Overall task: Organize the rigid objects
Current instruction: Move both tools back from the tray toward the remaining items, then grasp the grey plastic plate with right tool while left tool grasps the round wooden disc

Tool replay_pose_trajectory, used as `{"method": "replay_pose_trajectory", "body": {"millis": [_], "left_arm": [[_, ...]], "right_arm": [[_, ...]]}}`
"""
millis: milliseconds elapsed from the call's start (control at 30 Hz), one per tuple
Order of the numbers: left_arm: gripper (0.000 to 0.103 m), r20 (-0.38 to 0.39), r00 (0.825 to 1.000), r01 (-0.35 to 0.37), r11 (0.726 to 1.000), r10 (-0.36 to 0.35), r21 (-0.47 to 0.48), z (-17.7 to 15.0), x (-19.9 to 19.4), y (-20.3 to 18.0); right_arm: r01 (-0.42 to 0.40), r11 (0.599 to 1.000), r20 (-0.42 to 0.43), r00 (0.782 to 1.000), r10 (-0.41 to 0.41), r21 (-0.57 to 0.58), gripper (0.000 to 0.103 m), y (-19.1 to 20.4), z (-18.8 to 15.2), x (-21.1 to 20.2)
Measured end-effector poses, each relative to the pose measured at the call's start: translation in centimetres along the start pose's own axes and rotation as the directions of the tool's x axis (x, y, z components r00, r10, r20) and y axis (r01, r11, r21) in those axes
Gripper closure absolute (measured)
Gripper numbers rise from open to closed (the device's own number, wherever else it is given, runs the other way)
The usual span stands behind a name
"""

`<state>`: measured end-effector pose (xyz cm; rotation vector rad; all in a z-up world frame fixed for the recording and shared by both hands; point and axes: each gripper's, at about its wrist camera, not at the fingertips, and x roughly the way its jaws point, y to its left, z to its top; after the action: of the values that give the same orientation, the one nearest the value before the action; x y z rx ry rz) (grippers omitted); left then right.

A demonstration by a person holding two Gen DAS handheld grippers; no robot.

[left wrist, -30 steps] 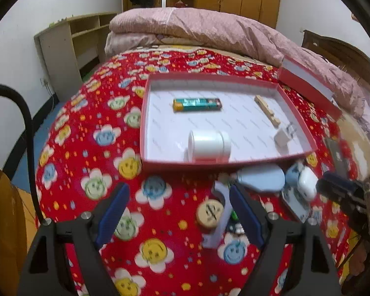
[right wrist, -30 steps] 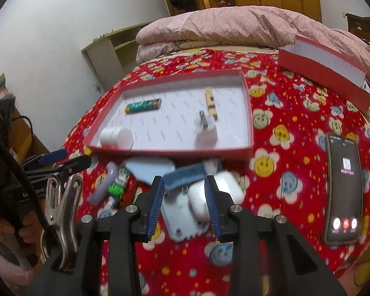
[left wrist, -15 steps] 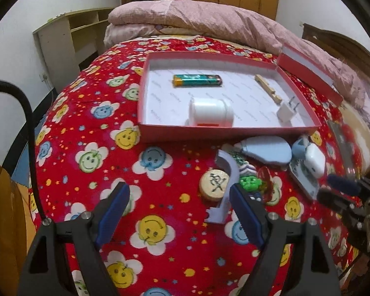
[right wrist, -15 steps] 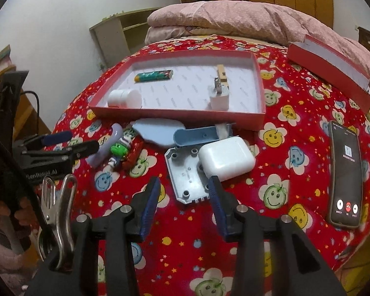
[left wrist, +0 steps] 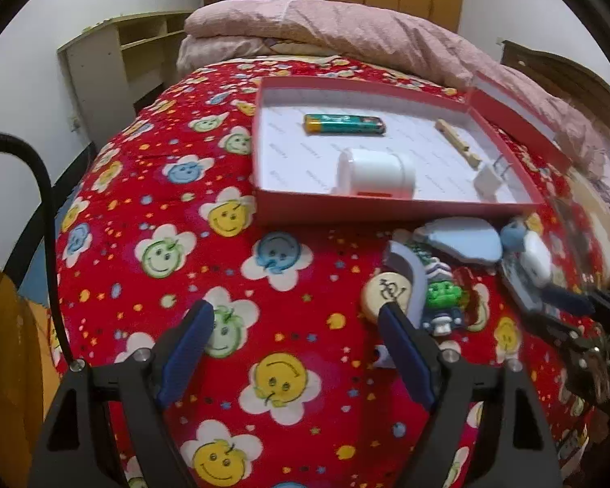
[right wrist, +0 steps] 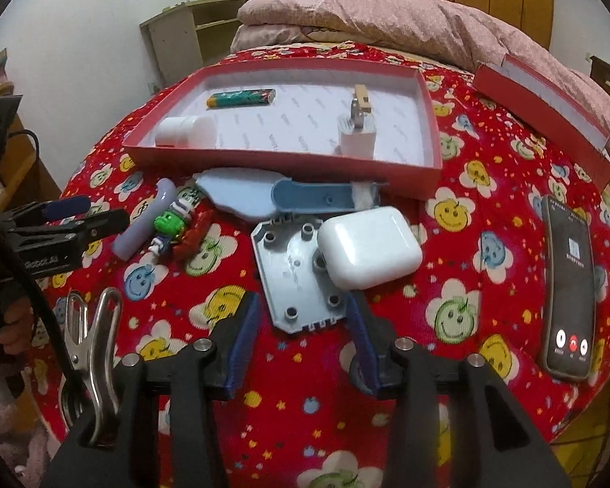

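bed: your red smiley-flower blanket [left wrist: 175,244] covers it; a pink quilt [right wrist: 386,16] is heaped at the far end.
hard to read: the small toys [right wrist: 171,223] beside the box blur together.
box: your red box [right wrist: 280,158] holds a battery [right wrist: 240,97], white bottle [right wrist: 187,132], charger plug [right wrist: 358,138] and wooden clip [left wrist: 457,142].
outside the box: the white earbud case [right wrist: 368,248] lies on a grey plate [right wrist: 297,276].
left gripper [left wrist: 295,337]: your jaws are spread wide, empty.
right gripper [right wrist: 303,325]: your jaws are opening, empty, just short of the grey plate.

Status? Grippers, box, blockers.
Left gripper open, empty. Right gripper opening, empty, behind grey plate. Red box holds four items. White case lies on the plate.
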<state>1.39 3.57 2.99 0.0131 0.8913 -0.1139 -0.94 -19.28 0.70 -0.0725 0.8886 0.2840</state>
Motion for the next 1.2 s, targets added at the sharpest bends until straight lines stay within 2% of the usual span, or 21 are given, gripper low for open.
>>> {"method": "replay_pose_trajectory", "body": {"millis": [167, 400, 500, 633, 700, 800, 933, 1067, 1200], "left_arm": [[0.017, 0.004, 1.000, 0.031, 0.999, -0.031, 0.026, -0.1, 0.1, -1.1], [0.017, 0.019, 1.000, 0.015, 0.999, -0.015, 0.035, 0.0, 0.2, -1.8], [0.017, 0.021, 1.000, -0.020, 0.999, 0.019, 0.025, -0.2, -0.1, -1.1], [0.017, 0.011, 0.997, -0.070, 0.998, 0.070, 0.008, -0.4, 0.2, -0.1], [0.017, 0.004, 0.999, -0.046, 0.999, 0.046, 0.003, -0.4, 0.3, -0.1], [0.017, 0.008, 1.000, 0.009, 1.000, -0.009, 0.029, -0.5, 0.1, -1.0], [0.017, 0.015, 0.999, 0.032, 0.996, -0.033, 0.089, -0.4, 0.2, -2.8], [0.016, 0.036, 0.999, 0.009, 0.994, -0.013, 0.111, -0.6, 0.6, -3.5], [0.018, 0.010, 1.000, -0.002, 0.996, 0.001, 0.094, -0.9, 0.7, -2.8]], "right_arm": [[0.019, 1.000, 0.003, 1.000, -0.019, -0.006, 0.052, -0.1, 0.2, 0.8], [0.007, 1.000, 0.021, 1.000, -0.006, -0.009, 0.050, -0.2, 0.1, 1.0], [-0.005, 1.000, 0.032, 0.999, 0.005, -0.008, 0.050, -0.3, -0.1, 0.9], [-0.074, 0.997, 0.038, 0.997, 0.074, -0.002, 0.050, 0.0, -0.4, 0.5], [-0.100, 0.995, 0.035, 0.994, 0.100, -0.005, 0.050, 0.4, -0.5, 0.6], [-0.097, 0.995, 0.033, 0.995, 0.098, -0.023, 0.050, 0.9, -0.8, 0.5], [-0.102, 0.995, 0.034, 0.994, 0.103, -0.019, 0.050, 0.8, -0.9, 0.3], [-0.100, 0.995, 0.037, 0.994, 0.100, -0.009, 0.050, 0.6, -1.0, 0.2], [-0.096, 0.995, 0.037, 0.995, 0.097, -0.011, 0.050, 0.6, -1.0, 0.3]]}}
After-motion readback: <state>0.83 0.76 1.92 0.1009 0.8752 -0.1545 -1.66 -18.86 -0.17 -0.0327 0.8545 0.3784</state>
